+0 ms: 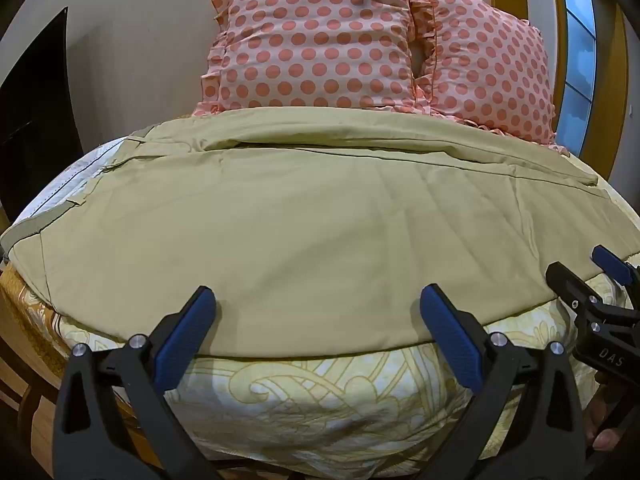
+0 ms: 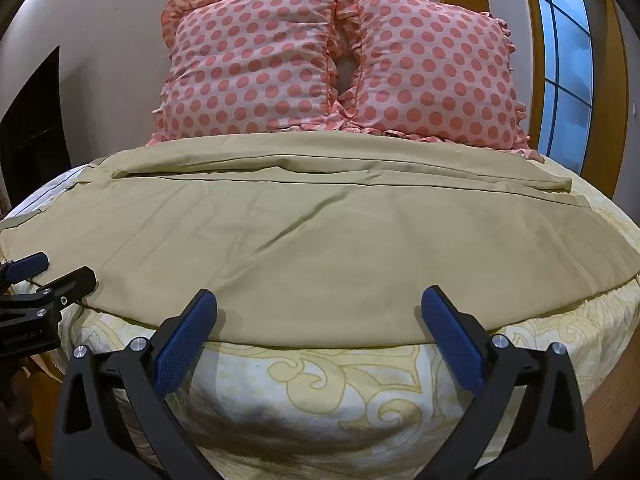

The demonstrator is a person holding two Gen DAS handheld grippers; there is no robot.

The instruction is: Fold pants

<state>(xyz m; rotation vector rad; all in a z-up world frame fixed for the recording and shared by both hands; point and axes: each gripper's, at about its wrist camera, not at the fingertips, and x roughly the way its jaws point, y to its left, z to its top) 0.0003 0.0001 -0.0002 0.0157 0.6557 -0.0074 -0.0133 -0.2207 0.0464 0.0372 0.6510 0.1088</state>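
Khaki pants (image 1: pixel 312 224) lie flat across the bed, legs laid side by side, waistband at the left. They also show in the right wrist view (image 2: pixel 320 240). My left gripper (image 1: pixel 318 300) is open, its blue pads just above the pants' near edge, holding nothing. It also shows at the left of the right wrist view (image 2: pixel 52 270). My right gripper (image 2: pixel 320 304) is open over the same near edge, further right, empty. It shows at the right of the left wrist view (image 1: pixel 584 266).
Two pink polka-dot pillows (image 1: pixel 316 40) (image 2: pixel 432 68) stand behind the pants. A yellow patterned bedsheet (image 1: pixel 320 392) (image 2: pixel 328 392) covers the mattress. A wooden bed frame (image 1: pixel 36 364) runs along the left. A window (image 2: pixel 568 56) is at the right.
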